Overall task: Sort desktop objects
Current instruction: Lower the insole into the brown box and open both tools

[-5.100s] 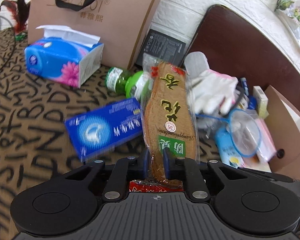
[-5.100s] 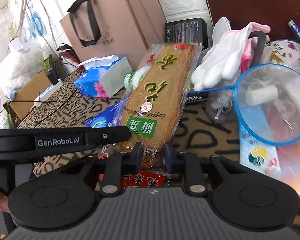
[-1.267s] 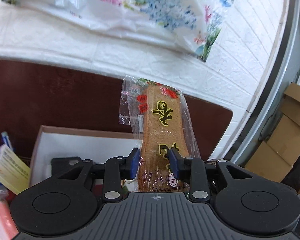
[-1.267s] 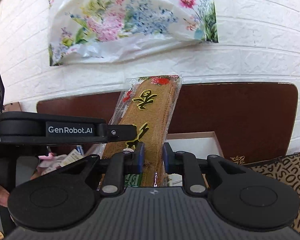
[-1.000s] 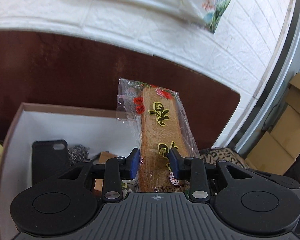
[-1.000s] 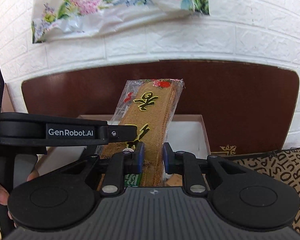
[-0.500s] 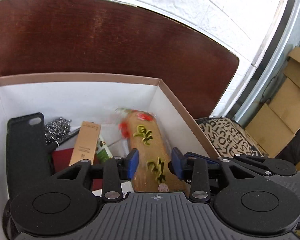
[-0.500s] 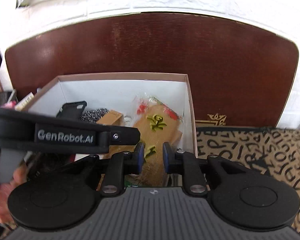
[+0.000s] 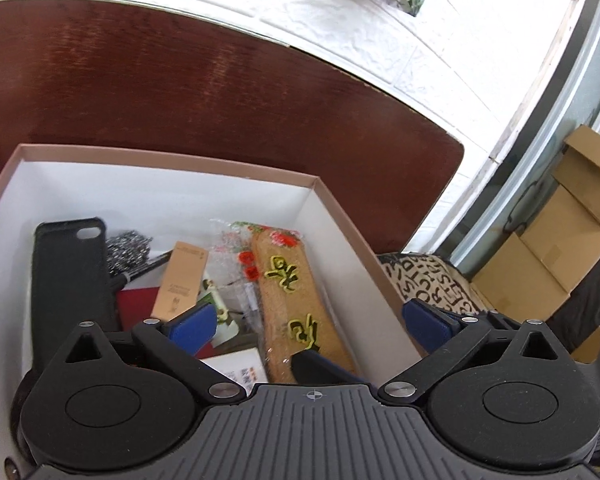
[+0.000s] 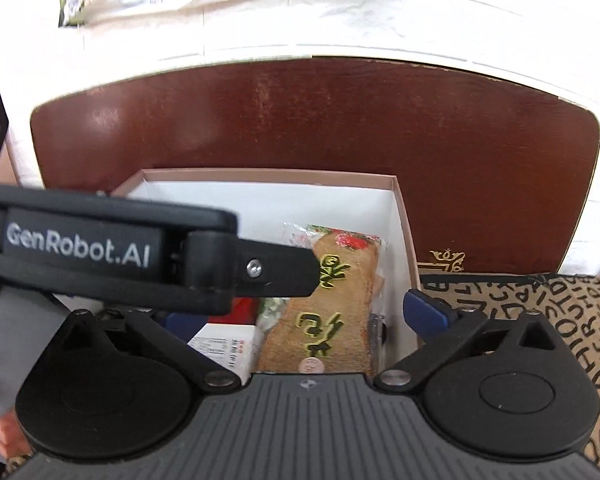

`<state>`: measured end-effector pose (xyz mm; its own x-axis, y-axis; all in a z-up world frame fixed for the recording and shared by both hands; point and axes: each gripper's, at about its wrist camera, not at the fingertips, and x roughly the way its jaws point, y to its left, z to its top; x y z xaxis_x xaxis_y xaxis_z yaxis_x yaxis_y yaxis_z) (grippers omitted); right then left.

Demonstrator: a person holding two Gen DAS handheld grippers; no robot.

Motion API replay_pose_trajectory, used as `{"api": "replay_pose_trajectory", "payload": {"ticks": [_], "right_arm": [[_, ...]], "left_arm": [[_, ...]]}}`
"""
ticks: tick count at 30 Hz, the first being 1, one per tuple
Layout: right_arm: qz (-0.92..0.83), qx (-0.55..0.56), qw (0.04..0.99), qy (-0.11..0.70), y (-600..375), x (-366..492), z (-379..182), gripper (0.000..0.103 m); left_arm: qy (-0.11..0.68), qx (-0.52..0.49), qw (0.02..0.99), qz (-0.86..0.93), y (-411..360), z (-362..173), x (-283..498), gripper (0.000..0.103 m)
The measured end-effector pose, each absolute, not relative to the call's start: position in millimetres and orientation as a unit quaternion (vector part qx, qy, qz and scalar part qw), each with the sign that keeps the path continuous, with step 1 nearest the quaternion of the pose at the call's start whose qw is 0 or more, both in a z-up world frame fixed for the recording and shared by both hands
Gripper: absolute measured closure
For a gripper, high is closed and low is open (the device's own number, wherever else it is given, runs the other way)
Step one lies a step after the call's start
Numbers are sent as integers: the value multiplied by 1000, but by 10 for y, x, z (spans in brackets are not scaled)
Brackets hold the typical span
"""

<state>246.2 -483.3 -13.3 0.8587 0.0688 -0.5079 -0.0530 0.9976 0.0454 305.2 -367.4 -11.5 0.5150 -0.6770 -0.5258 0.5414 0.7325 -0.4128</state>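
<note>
Left gripper (image 9: 308, 326) and right gripper (image 10: 306, 316) just opened wide, nothing pinched, bagged insoles (image 9: 296, 304) lying in white box (image 9: 160, 200), beside black phone case (image 9: 70, 276)

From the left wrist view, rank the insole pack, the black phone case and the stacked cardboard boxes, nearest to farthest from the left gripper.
1. Insole pack: in the box, between the open left gripper fingers.
2. Black phone case: box's left side.
3. Cardboard boxes: far right, outside the box.
</note>
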Motion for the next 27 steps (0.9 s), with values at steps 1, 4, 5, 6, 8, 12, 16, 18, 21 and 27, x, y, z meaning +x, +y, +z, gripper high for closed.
{"api": "replay_pose_trajectory", "payload": {"ticks": [1, 4, 5, 6, 8, 12, 16, 18, 21, 27], "right_arm": [[35, 22, 964, 264, -4834, 2437, -114, 0], [36, 29, 963, 266, -4807, 2367, -66, 0], [34, 27, 963, 267, -4788, 2346, -54, 0], [32, 24, 962, 269, -4767, 2317, -41, 0], [29, 21, 962, 270, -4739, 2278, -29, 0], [32, 36, 962, 270, -4675, 2176, -7, 0], [23, 43, 960, 275, -4588, 2085, 24, 0], [23, 44, 960, 277, -4537, 2028, 34, 0], [22, 42, 959, 280, -4442, 1939, 51, 0], [16, 61, 958, 280, -4282, 1735, 64, 0]], "left_arm": [[347, -97, 865, -350, -3640, -111, 3042, 0], [351, -94, 865, -347, -3591, -109, 2988, 0], [349, -94, 865, -348, -3567, -106, 2958, 0], [347, -94, 865, -350, -3543, -103, 2928, 0], [344, -92, 865, -354, -3508, -105, 2866, 0], [349, -86, 862, -357, -3428, -84, 2741, 0], [347, -85, 864, -354, -3317, -55, 2601, 0], [344, -82, 867, -352, -3254, -37, 2526, 0], [342, -73, 869, -350, -3158, -12, 2406, 0], [333, -78, 876, -339, -2915, 21, 2147, 0]]}}
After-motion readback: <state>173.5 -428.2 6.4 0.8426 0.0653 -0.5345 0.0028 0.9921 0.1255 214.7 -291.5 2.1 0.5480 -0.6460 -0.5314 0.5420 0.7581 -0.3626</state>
